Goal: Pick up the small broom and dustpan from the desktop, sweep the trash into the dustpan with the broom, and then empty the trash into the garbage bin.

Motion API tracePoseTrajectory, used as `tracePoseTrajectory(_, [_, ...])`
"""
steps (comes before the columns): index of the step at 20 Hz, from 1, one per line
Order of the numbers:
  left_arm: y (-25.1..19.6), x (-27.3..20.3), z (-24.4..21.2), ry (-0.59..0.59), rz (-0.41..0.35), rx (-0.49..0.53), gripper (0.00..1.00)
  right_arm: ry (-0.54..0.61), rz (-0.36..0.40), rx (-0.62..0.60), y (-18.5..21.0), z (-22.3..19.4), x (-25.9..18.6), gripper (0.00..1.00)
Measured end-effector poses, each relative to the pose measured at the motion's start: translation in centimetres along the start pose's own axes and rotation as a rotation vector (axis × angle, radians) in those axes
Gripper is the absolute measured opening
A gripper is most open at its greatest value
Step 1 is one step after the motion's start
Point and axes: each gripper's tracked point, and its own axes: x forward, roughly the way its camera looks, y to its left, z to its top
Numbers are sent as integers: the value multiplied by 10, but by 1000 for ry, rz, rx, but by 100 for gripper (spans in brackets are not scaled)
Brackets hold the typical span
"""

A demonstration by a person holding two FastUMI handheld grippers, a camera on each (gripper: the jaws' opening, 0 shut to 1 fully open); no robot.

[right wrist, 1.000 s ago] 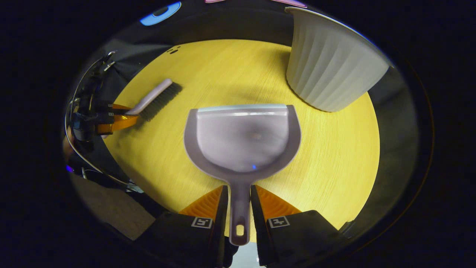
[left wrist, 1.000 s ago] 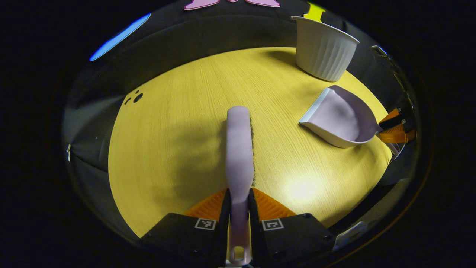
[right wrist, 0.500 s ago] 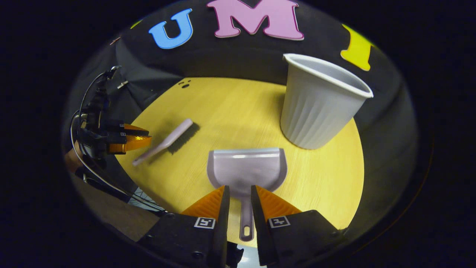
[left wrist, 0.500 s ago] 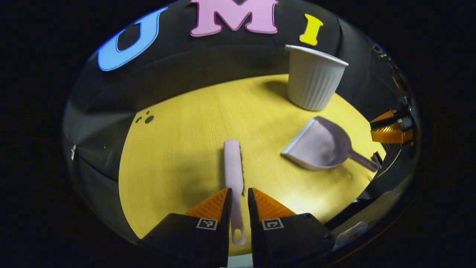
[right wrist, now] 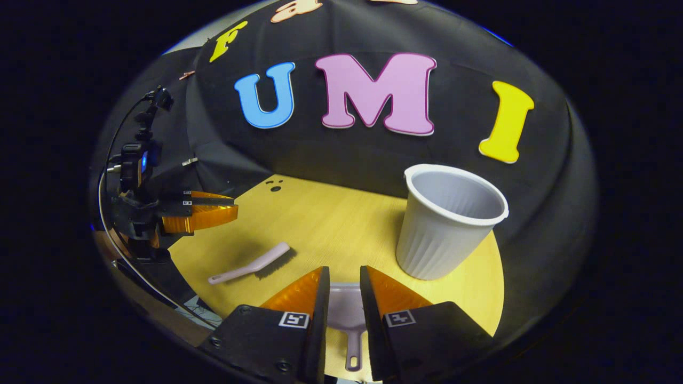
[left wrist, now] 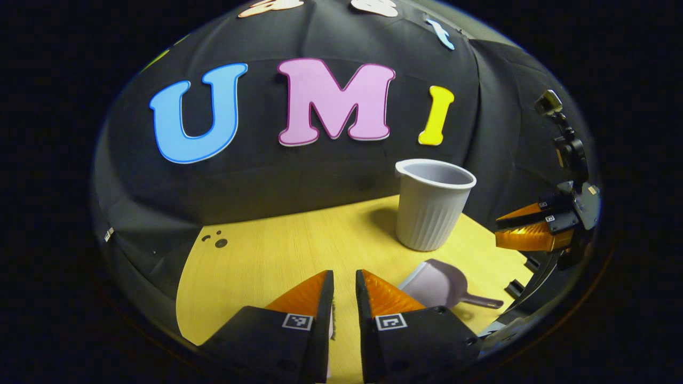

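Two tools lie flat on the yellow wooden desktop (right wrist: 331, 224), and I hold neither of them. My left gripper (left wrist: 344, 282) has its fingers a narrow gap apart with nothing clamped; in the right gripper view I see it raised above the table's left edge, above the small broom (right wrist: 251, 265). My right gripper (right wrist: 344, 280) is likewise slightly parted and empty, hanging above the dustpan (right wrist: 347, 317), whose handle runs back between my fingers well below them, out of contact.

The broom rests bristles-down near the left side of the desk, its slim handle pointing toward me and ending in a hanging hole. I judge it light, rigid plastic with soft bristles; the handle is smooth and narrow, so I would take it at mid-handle, pinching its sides squarely so it cannot twist when the bristles drag.

The dustpan looks like thin, stiff plastic, very light and likely to skate on the smooth wood if nudged. Its short handle is the only sensible grip; I would clamp close to where it meets the scoop to keep the lip flat on the table.

The ribbed white garbage bin (right wrist: 445, 224) stands upright at the back right, just beyond the dustpan. It looks light and tippable, so I would avoid knocking it. I can make out no trash on the desk; only a few dark spots (left wrist: 216, 240) at the far left edge.
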Motion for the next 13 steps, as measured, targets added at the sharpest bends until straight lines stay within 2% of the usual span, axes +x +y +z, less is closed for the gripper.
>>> tracePoseTrajectory(1, [-2,-3,7,-21,2,-3,29,-23,-8,-11,1,1,0,36])
tracePoseTrajectory(5, [-11,-11,20,-92,-25,5,28,-100,-36,-16,3,14,1,37])
tracePoseTrajectory(6, [-12,-14,22,-97,-35,6,28,-104,-39,-8,4,17,1,42])
tracePoseTrajectory(7, [-15,-17,23,-98,-42,8,28,-104,-40,-1,4,19,1,35])
tracePoseTrajectory(8, [-18,-19,25,-103,-50,11,28,-105,-37,7,6,21,1,38])
tracePoseTrajectory(13, [-22,-22,30,-136,-70,36,28,-132,-54,8,13,36,-3,38])
